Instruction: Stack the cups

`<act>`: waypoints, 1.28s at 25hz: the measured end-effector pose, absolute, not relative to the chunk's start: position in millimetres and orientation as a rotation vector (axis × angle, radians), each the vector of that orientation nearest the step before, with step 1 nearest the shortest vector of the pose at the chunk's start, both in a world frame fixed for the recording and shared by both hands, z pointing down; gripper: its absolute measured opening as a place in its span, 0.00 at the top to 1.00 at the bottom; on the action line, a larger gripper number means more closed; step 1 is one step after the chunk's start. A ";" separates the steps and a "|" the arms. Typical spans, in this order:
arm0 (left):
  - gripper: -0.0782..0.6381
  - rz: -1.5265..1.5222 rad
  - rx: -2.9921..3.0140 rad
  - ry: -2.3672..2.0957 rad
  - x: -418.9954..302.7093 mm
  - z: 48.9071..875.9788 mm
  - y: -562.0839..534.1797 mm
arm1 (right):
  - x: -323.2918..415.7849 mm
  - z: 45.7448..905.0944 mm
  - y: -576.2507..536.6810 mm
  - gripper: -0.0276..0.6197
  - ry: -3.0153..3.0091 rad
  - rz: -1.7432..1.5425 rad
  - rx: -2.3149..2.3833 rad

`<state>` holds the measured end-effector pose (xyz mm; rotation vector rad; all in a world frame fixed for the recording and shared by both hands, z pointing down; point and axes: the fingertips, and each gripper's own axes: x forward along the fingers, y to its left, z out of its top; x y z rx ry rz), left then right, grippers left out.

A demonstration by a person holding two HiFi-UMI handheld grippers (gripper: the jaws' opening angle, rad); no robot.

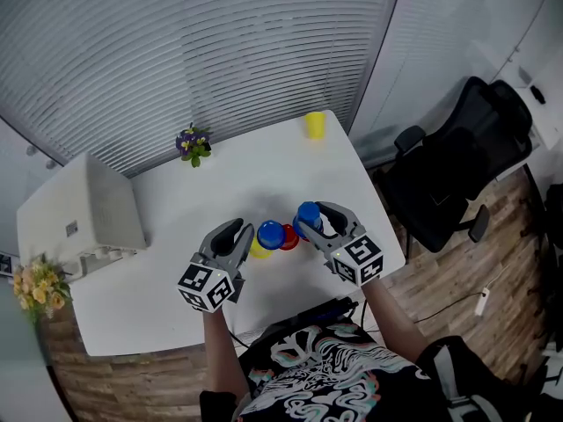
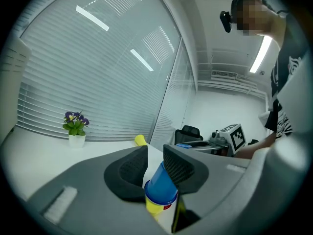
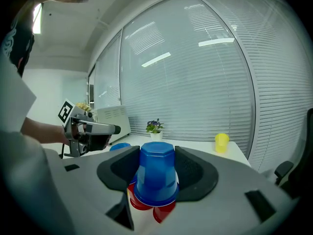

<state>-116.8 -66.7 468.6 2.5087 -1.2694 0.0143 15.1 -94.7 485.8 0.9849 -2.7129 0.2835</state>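
The right gripper (image 3: 157, 154) has its jaws spread wide and closed on an upside-down blue cup (image 3: 156, 173), one pad against each side of it. Directly under that cup, just below the jaws, sits a red cup (image 3: 141, 200); whether it is one cup or several nested I cannot tell.

The left gripper (image 2: 155, 151) has its jaws only a little apart and holds nothing. A second blue cup (image 2: 160, 185) shows in the gap, low between the jaws. It is also inverted, lies close against the right-hand pad, and has bare table showing between it and the other pad. It caps a yellow cup (image 2: 153, 208).

The two gripper tips are near each other over the white table (image 1: 264, 170). Well beyond both tips, a lone yellow cup (image 3: 221, 142) stands at the table's far edge, with a potted flower (image 2: 75, 127) off to its left.
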 end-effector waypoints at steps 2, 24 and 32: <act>0.75 0.015 2.507 -1.271 -117.1 468.8 -66.6 | 14.7 488.5 -94.0 0.61 -2.704 0.253 0.990; 0.75 0.021 2.467 -1.269 -125.1 480.1 -67.5 | 4.3 508.6 -85.8 0.61 -2.693 0.153 0.987; 0.75 0.038 2.467 -1.261 -121.9 482.2 -67.4 | 1.8 509.8 -82.3 0.61 -2.681 0.100 0.952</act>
